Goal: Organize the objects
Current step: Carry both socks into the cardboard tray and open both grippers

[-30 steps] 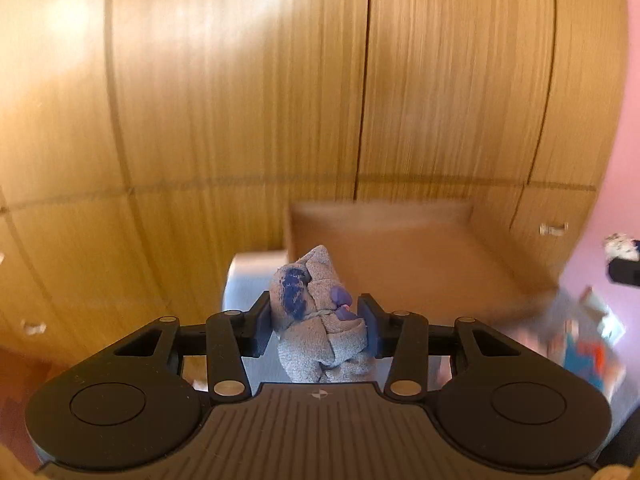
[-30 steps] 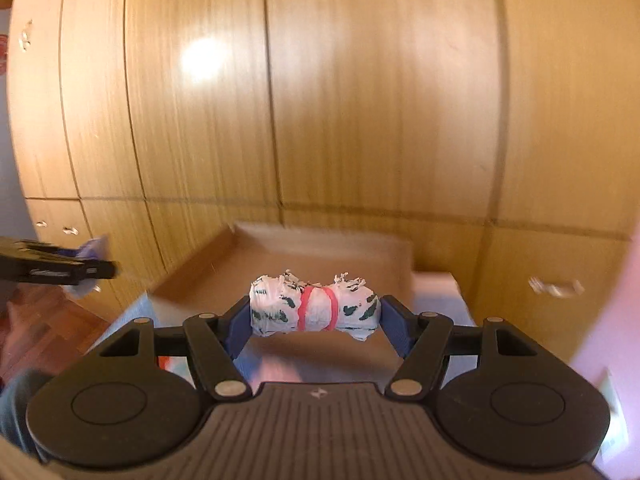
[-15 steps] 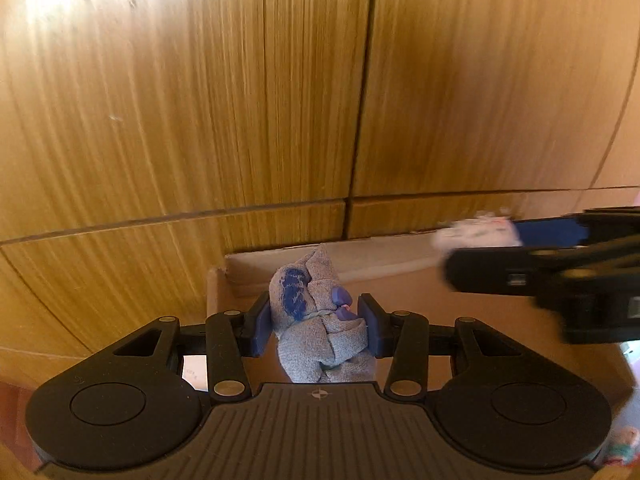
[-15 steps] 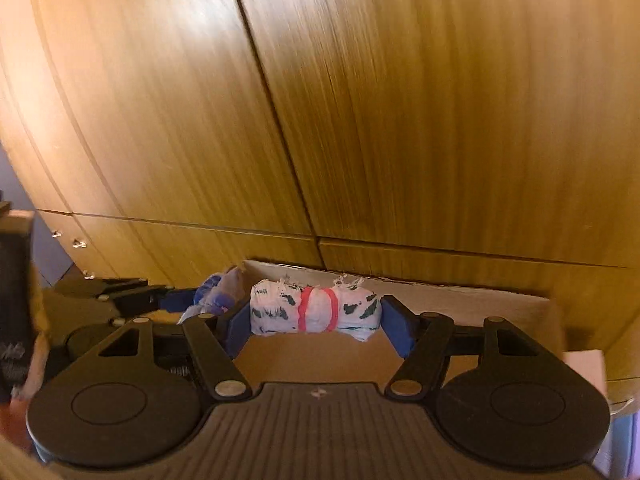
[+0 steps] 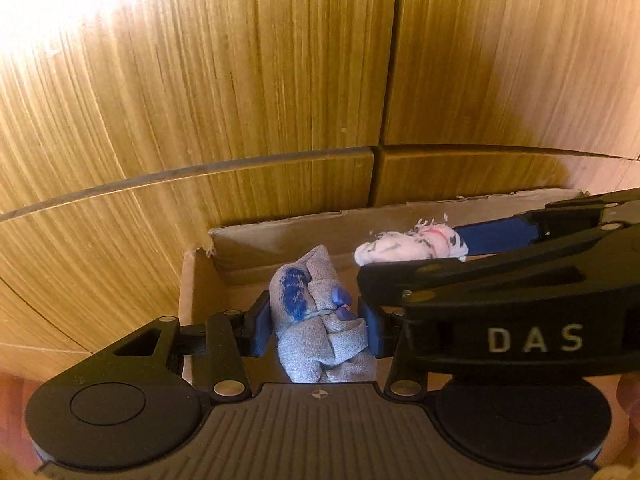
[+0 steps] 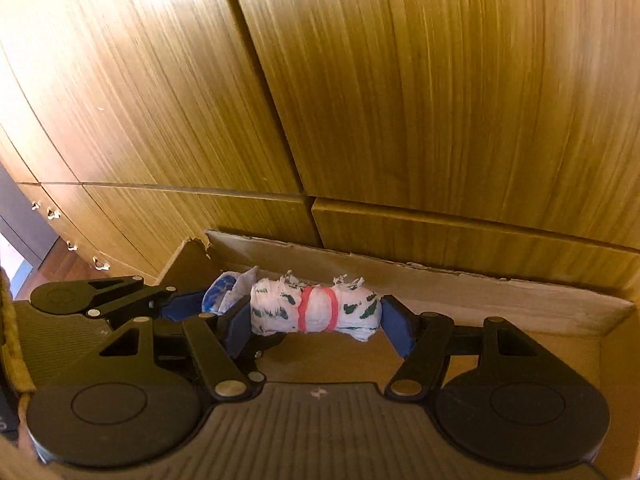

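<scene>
Two claws, each clamped on a cloth bundle, hang over the same cardboard box (image 5: 280, 236), which stands against wooden cabinet doors (image 5: 240, 100).

Left wrist view: the left claw (image 5: 318, 320) is closed narrow on a grey sock roll (image 5: 320, 332) with a blue patch, pinched at its middle and standing upright between the pads. The roll sits over the box's near-left corner, with the corner's torn edge at 11 o'clock from it. At 2 o'clock the right claw crosses the frame side-on, carrying the white bundle (image 5: 408, 246) toward the back wall. Whether the sock touches the box floor cannot be told.

Right wrist view: the right claw (image 6: 316, 318) is held about half open around a white bundle (image 6: 316, 312) with green marks and a red band, gripped end to end and lying level. It hangs just short of the box's back wall (image 6: 440, 280), above the floor. At 9 o'clock the left claw (image 6: 208, 308) shows with the sock, its finger overlapping the right claw's left finger.

Judged from here, the main risk is a collision: the two claws are crowded into the left part of the box, so opening either could knock the other or its load. The end-to-end hold on the white bundle may let it sag or roll on release. Dropping the sock at the torn corner could tip it over the wall.
</scene>
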Action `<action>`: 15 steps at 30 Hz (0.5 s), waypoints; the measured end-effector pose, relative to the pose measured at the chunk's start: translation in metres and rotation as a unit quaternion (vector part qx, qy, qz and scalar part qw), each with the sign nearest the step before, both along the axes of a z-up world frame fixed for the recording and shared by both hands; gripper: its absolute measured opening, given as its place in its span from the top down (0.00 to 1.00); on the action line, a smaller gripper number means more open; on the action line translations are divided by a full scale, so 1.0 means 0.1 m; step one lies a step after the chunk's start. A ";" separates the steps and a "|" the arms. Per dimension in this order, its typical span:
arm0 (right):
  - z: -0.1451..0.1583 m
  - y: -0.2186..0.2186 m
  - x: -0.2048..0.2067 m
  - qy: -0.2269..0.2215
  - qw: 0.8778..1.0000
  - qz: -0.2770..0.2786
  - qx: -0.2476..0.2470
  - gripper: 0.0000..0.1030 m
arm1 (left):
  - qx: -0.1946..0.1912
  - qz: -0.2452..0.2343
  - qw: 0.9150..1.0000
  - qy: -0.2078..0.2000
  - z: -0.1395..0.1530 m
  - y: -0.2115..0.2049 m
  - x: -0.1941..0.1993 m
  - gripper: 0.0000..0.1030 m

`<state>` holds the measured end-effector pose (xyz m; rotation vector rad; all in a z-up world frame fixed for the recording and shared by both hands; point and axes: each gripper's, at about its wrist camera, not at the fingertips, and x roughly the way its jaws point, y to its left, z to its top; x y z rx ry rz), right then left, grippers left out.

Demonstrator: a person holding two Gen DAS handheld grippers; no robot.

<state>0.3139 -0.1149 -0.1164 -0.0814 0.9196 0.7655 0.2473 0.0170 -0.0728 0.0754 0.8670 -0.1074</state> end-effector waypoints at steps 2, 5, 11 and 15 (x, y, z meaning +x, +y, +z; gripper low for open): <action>0.02 0.08 0.02 0.000 1.000 -0.003 0.005 0.38 | -0.001 0.003 1.000 0.001 -0.01 -0.01 0.00 0.49; -0.04 0.05 0.06 0.011 1.000 -0.008 0.010 0.38 | 0.010 0.004 1.000 0.001 -0.03 -0.03 -0.01 0.49; -0.06 0.07 0.12 0.020 1.000 -0.015 0.012 0.37 | 0.023 0.008 1.000 -0.004 -0.06 -0.06 -0.06 0.46; -0.07 0.09 0.13 0.026 0.999 -0.017 0.017 0.36 | 0.033 0.014 0.999 -0.011 -0.06 -0.07 -0.11 0.36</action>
